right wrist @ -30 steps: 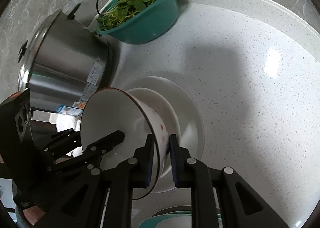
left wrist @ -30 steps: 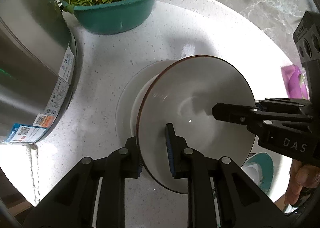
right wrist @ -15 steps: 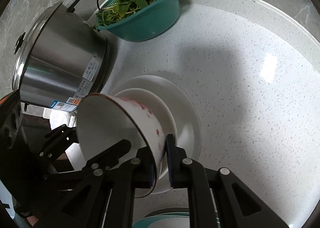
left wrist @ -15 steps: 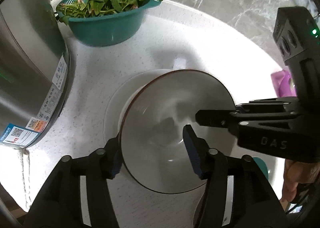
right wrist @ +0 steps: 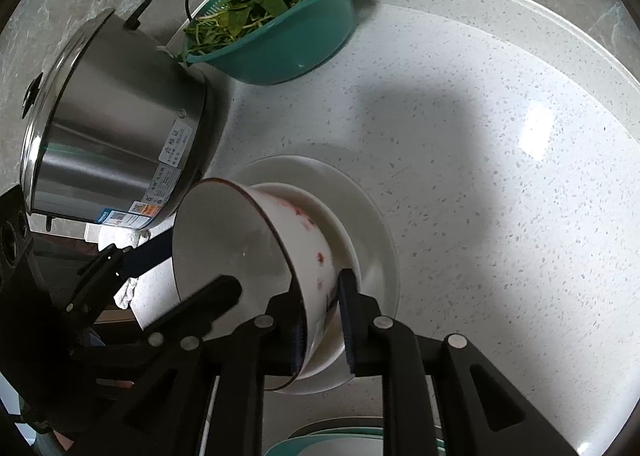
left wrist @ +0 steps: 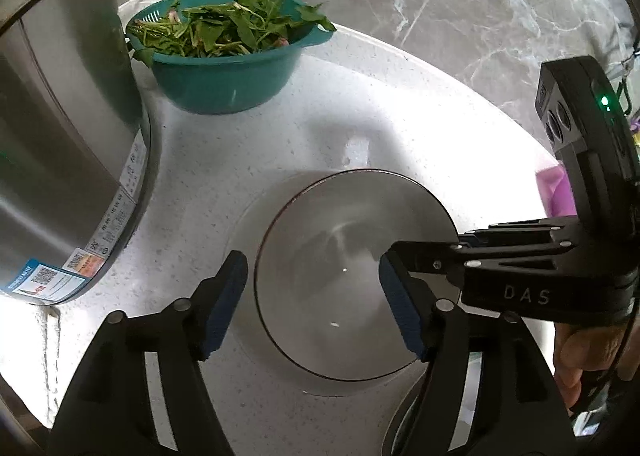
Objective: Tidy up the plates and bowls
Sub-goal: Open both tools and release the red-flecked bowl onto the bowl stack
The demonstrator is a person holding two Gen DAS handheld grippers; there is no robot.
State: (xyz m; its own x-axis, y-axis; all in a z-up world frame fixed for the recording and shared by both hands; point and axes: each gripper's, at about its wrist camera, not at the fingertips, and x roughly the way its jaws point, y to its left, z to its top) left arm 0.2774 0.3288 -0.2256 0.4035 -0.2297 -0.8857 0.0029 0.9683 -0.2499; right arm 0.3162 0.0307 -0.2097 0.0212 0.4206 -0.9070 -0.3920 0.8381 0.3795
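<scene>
A white bowl [left wrist: 332, 268] with a dark red rim and red flowers on its wall [right wrist: 224, 240] sits inside a plain white bowl [right wrist: 344, 240] on a white plate [right wrist: 376, 224]. My left gripper [left wrist: 310, 260] is opening. Its blue pads stand wide on either side of the bowl's left rim and touch nothing. My right gripper [right wrist: 322, 296] straddles the bowl's right wall. Its jaws are opening too, and a thin gap shows between the outer pad and the wall. The right gripper [left wrist: 440, 246] reaches in from the right in the left wrist view.
A steel pot [right wrist: 112, 136] stands close on the left of the stack. A teal colander of greens [right wrist: 280, 24] sits behind it. Teal-rimmed plates [right wrist: 340, 440] lie at the near edge. The white speckled counter [right wrist: 500, 176] spreads to the right. A person's hand [left wrist: 588, 356] holds the right gripper.
My left gripper let go of the bowl's rim and spread wide. The bowl tipped from steeply tilted to nearly level in the white bowl. The right pads parted a little.
</scene>
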